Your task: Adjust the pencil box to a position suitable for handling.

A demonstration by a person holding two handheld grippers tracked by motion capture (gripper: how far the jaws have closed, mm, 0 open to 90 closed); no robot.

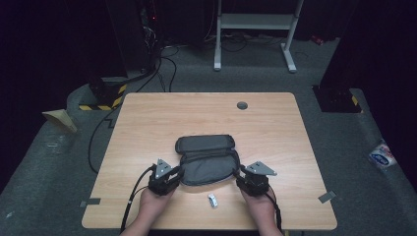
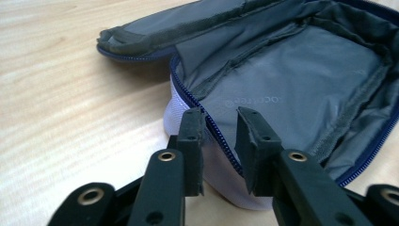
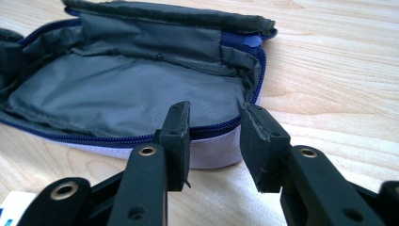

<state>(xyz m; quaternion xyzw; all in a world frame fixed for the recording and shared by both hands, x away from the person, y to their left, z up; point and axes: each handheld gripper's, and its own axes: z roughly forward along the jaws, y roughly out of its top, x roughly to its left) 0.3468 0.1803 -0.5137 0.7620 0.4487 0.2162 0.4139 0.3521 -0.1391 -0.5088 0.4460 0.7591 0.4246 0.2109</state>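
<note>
Straddling the near rim of the open pouch [image 2: 291, 89], the left tool [image 2: 220, 123] has its jaws partly open, one on either side of the blue zipper [image 2: 188, 92]; the left gripper view does not settle whether the pads press on the fabric, so a grip cannot be confirmed. That view also gives the grey lining, faint printed lettering on it, the white outer wall below the zipper, and the flap folded back beyond.

Right tool [image 3: 214, 120]: jaws partly open, standing at the rim near the pouch's end. One jaw sits in front of the zipper line and white wall; the other is off the corner, over bare wood. Contact cannot be told. A small blue tab [image 3: 254, 41] shows at the far end of the zipper, and a white and blue scrap sits at the bottom-left corner of that frame.

High view: left tool [image 1: 164, 177] and right tool [image 1: 254, 178] flank the pouch's near edge at its two ends, each held in a hand entering from the bottom. The pouch lies open near the middle of the wooden surface [image 1: 147, 118], flap toward the far side. A small white object [image 1: 212, 200] lies between the hands, near the front edge, apart from the pouch. A round grey grommet [image 1: 242, 105] sits near the far edge.
</note>
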